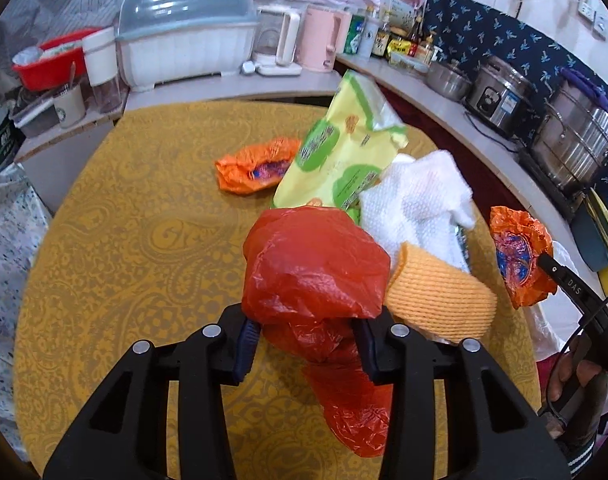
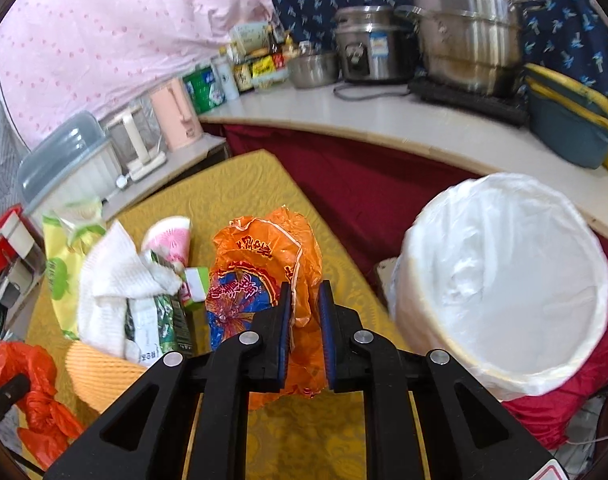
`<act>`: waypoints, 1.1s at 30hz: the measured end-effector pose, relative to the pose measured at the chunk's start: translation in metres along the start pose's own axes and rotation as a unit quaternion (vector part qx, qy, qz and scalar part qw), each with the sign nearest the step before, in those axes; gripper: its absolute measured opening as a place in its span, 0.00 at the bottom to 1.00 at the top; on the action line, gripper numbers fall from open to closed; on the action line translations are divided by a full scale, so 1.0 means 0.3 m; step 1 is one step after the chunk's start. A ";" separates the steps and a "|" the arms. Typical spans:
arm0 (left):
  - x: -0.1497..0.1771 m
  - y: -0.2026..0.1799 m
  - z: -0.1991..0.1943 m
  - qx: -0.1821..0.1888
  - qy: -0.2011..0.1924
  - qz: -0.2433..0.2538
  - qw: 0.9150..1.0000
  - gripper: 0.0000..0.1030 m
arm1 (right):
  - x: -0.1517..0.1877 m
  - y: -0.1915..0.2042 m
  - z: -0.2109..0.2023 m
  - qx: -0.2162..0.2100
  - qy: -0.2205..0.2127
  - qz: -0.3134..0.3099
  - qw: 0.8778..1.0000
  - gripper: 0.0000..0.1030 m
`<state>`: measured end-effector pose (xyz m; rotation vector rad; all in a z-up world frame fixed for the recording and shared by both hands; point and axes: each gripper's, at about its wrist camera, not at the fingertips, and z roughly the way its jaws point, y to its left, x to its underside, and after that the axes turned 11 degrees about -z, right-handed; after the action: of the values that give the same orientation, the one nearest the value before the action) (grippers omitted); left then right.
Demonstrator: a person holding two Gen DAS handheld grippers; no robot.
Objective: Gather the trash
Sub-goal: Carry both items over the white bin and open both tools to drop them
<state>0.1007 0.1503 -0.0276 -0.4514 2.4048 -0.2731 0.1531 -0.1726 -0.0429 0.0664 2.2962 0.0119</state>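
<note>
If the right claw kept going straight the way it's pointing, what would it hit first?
Apart from the orange wrapper that the right claw grips, probably the yellow tablecloth just beyond; the white-lined bin sits off to its right. Depth is uncertain.

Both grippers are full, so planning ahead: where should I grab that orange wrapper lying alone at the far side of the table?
Take the orange wrapper across its narrow width at a raised crumpled fold, coming from above. It lies low and long on the yellow tablecloth, apart from the pile.
</note>
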 end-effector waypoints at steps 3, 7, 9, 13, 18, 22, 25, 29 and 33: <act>-0.015 -0.038 -0.056 0.014 -0.011 0.011 1.000 0.38 | -0.016 -0.042 -0.071 0.010 -0.019 0.007 1.000 0.13; -0.029 -0.144 -0.111 0.043 -0.028 0.037 0.998 0.38 | -0.036 -0.117 -0.151 0.030 -0.039 0.024 0.999 0.13; -0.032 -0.206 -0.127 0.057 -0.032 0.053 0.996 0.38 | -0.042 -0.173 -0.197 0.047 -0.051 0.032 0.997 0.13; -0.035 -0.387 -0.126 0.094 -0.037 0.093 0.991 0.38 | -0.032 -0.283 -0.247 0.082 -0.062 0.046 0.994 0.13; -0.006 -0.627 -0.096 0.144 -0.034 0.139 0.979 0.38 | -0.007 -0.432 -0.266 0.112 -0.060 0.078 0.989 0.13; 0.035 -0.823 -0.040 0.180 -0.026 0.172 0.968 0.38 | 0.016 -0.539 -0.268 0.132 -0.055 0.094 0.985 0.13; 0.072 -0.948 0.019 0.197 -0.010 0.194 0.961 0.38 | 0.034 -0.603 -0.256 0.144 -0.050 0.103 0.983 0.13; 0.123 -1.085 0.095 0.207 0.008 0.216 0.954 0.38 | 0.045 -0.677 -0.241 0.152 -0.048 0.117 0.980 0.13; 0.176 -1.168 0.145 0.211 0.020 0.231 0.950 0.38 | 0.060 -0.732 -0.217 0.157 -0.045 0.128 0.978 0.13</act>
<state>0.1782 -0.1955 0.0169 0.3122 2.3181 -0.5682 0.0829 -0.3902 -0.0198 0.5143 2.1660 -0.2170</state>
